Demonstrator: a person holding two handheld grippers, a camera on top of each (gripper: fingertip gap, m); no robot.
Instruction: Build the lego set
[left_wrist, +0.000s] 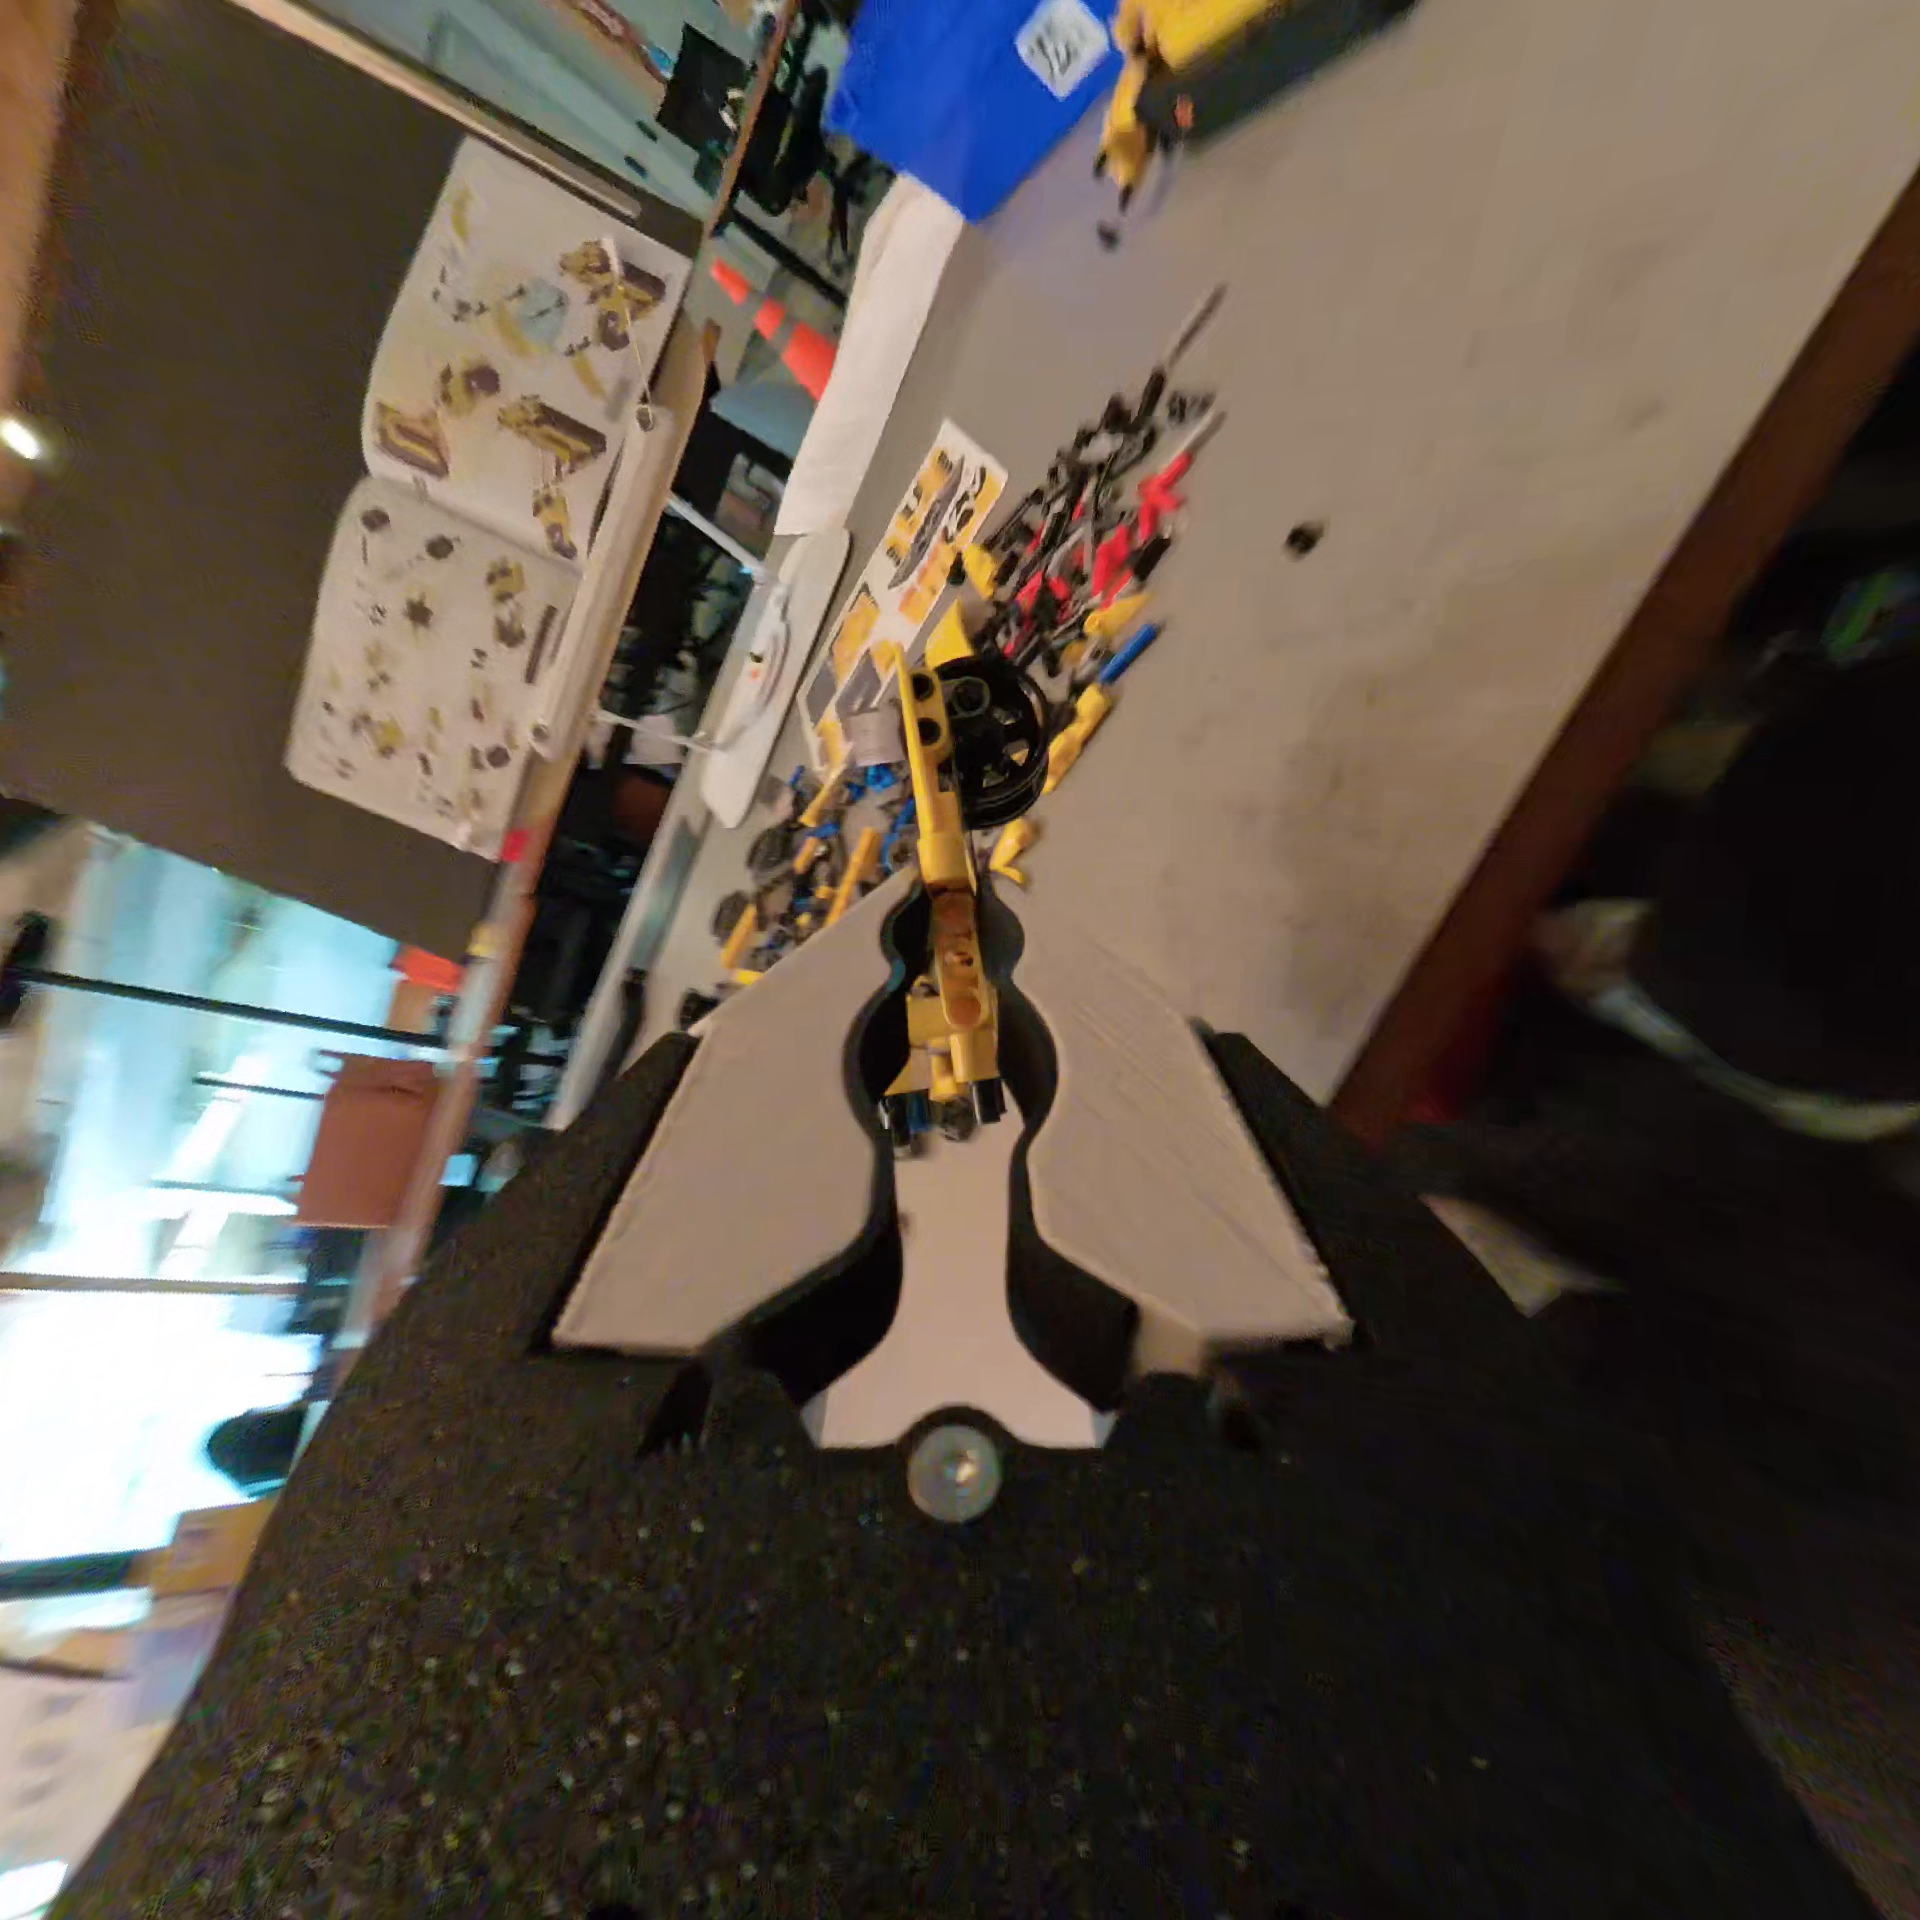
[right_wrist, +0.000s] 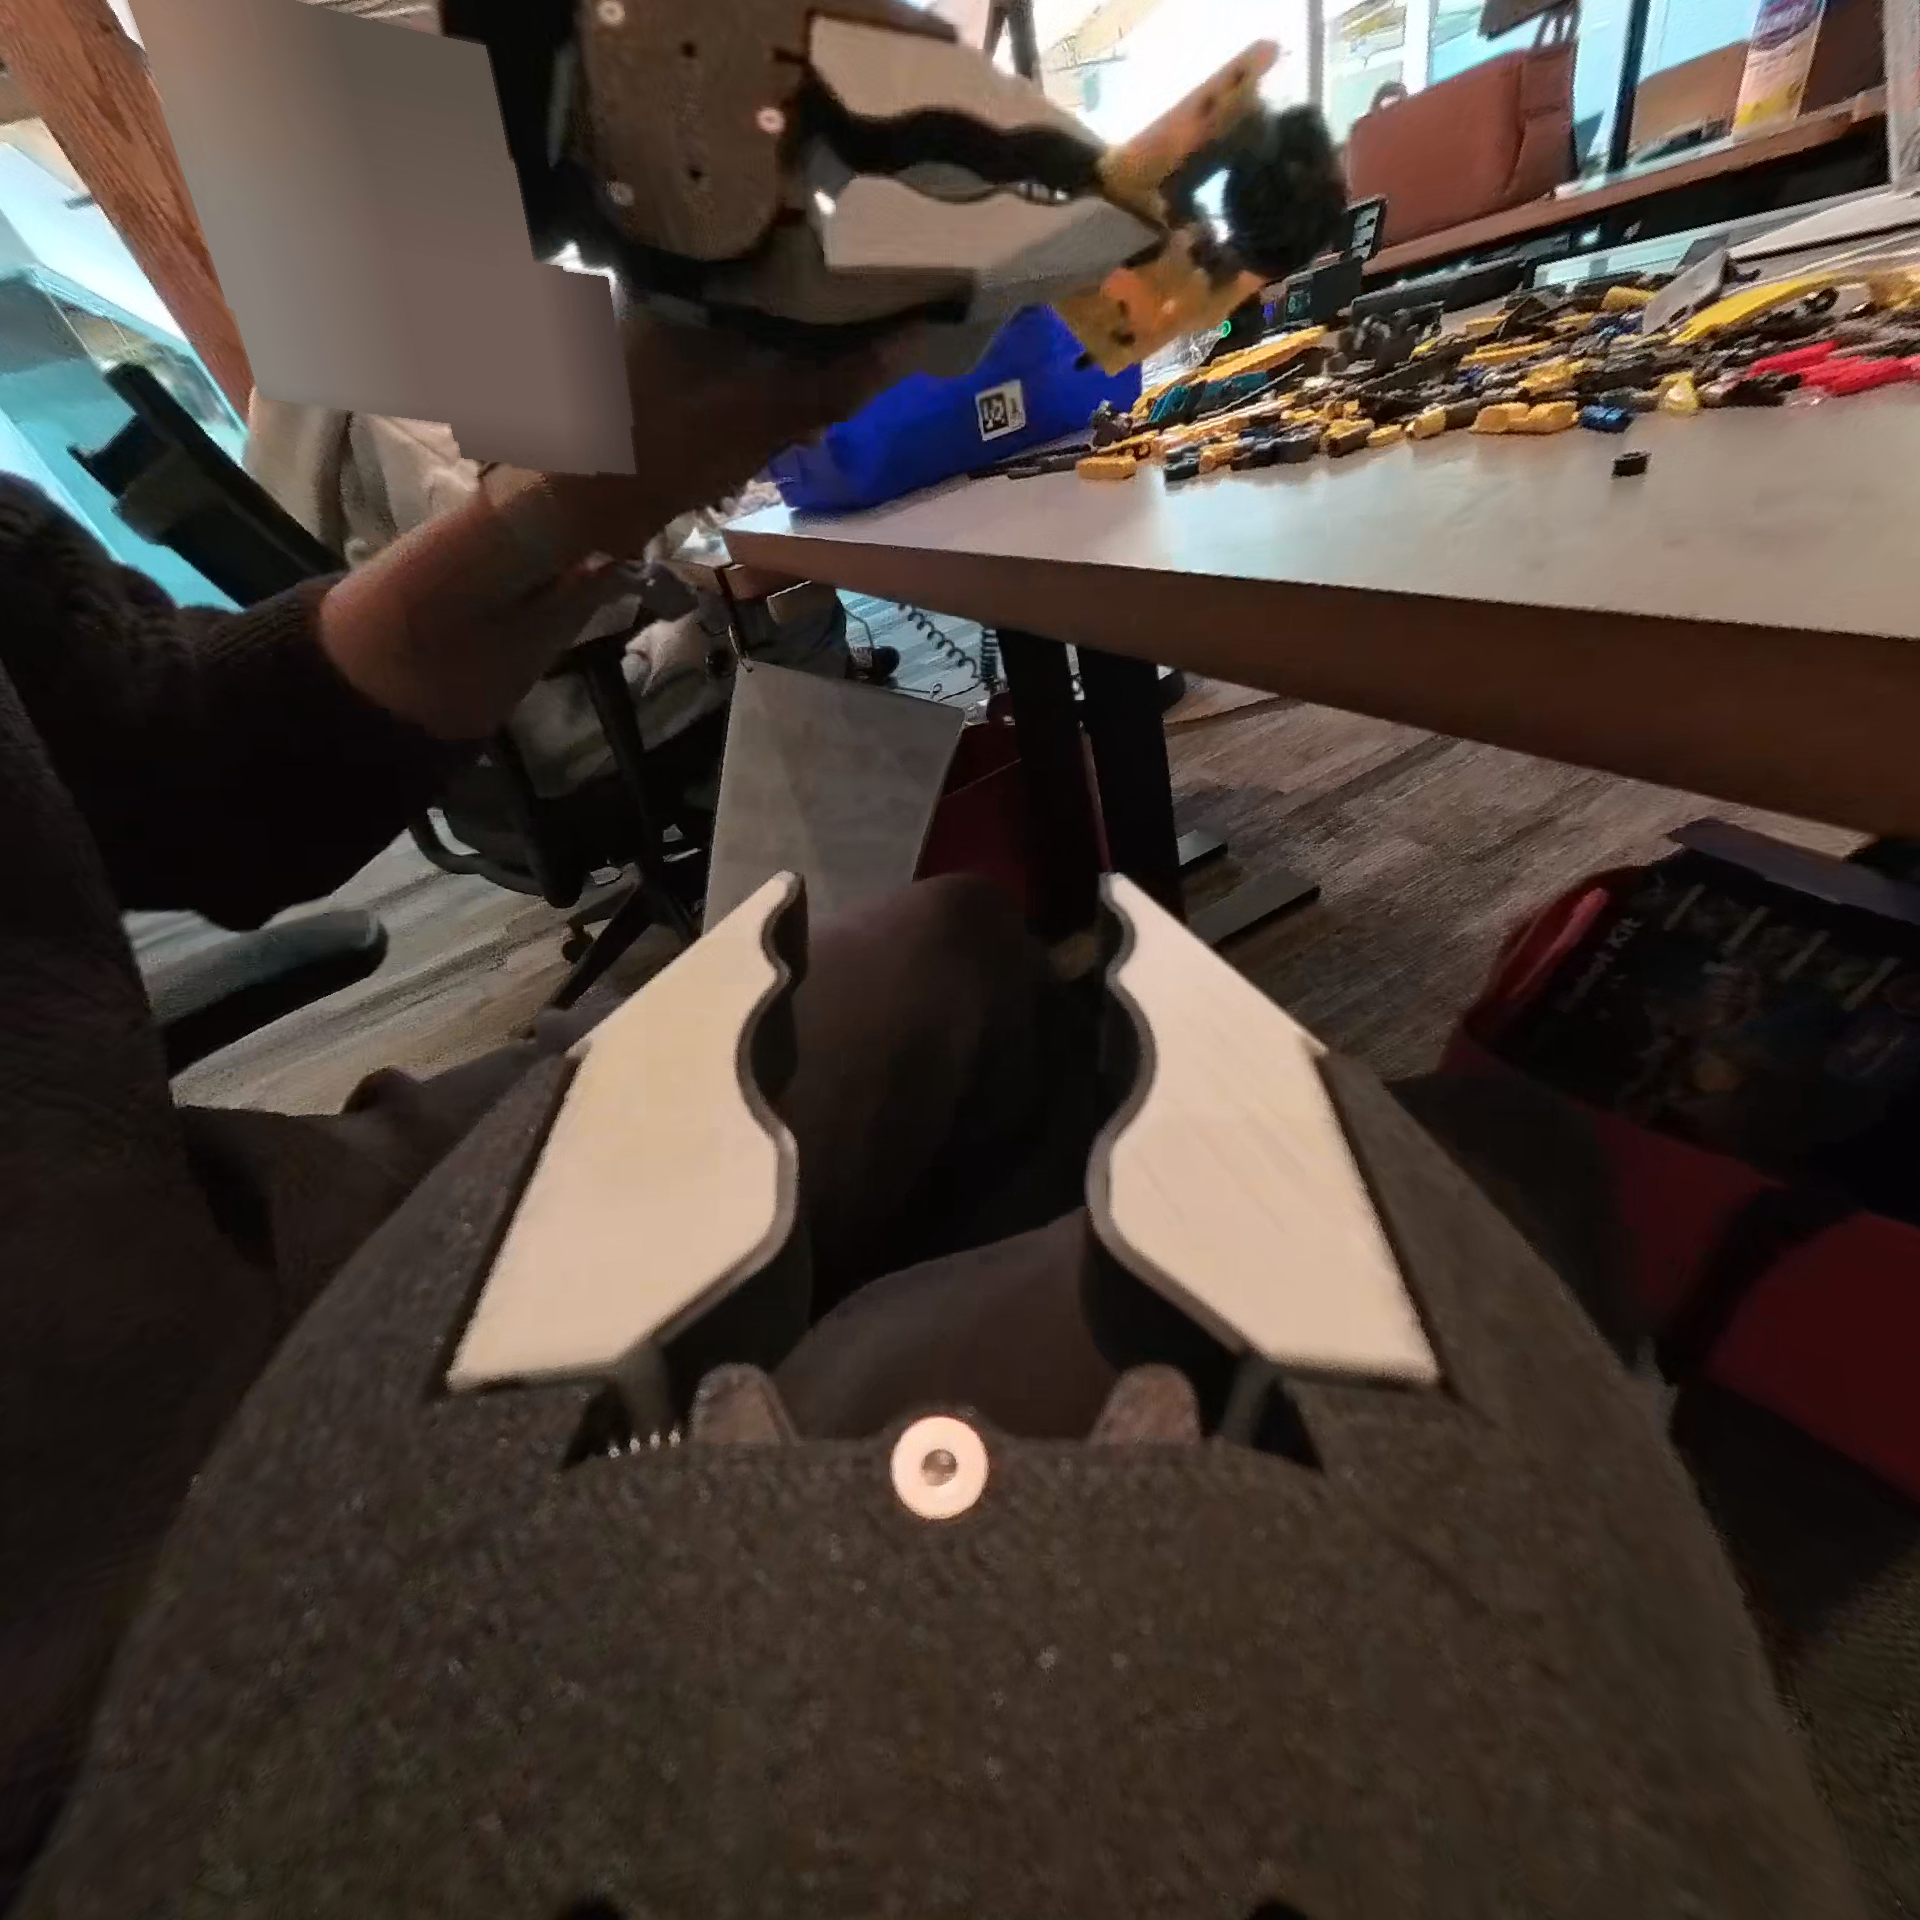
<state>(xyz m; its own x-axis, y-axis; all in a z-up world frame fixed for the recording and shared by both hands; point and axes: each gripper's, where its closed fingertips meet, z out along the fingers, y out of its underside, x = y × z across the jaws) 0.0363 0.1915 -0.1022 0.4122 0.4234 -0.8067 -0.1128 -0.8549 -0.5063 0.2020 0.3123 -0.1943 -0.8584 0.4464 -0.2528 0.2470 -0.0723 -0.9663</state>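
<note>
My left gripper (left_wrist: 943, 894) is shut on a small yellow brick assembly (left_wrist: 940, 831) with a black wheel (left_wrist: 992, 732) at its far end, held in the air above the grey table (left_wrist: 1455, 520). The same gripper (right_wrist: 1127, 223) and assembly (right_wrist: 1174, 260) show at the top of the right wrist view, above the table's near corner. My right gripper (right_wrist: 951, 925) is open and empty. It is low, below the table edge (right_wrist: 1351, 623), over a person's dark trouser leg (right_wrist: 914, 1039). A pile of loose yellow, black, red and blue bricks (left_wrist: 1081, 561) lies on the table.
An open instruction booklet (left_wrist: 478, 488) stands propped at the left. A blue bag (left_wrist: 956, 94) lies at the table's far end, with a yellow and black model (left_wrist: 1195, 62) beside it. A sticker sheet (left_wrist: 925, 540) lies by the pile. A person's arm (right_wrist: 436, 613), table legs (right_wrist: 1091, 779) and a red box (right_wrist: 1714, 1091) are nearby. The grippers' ends are close to 25 cm from one another.
</note>
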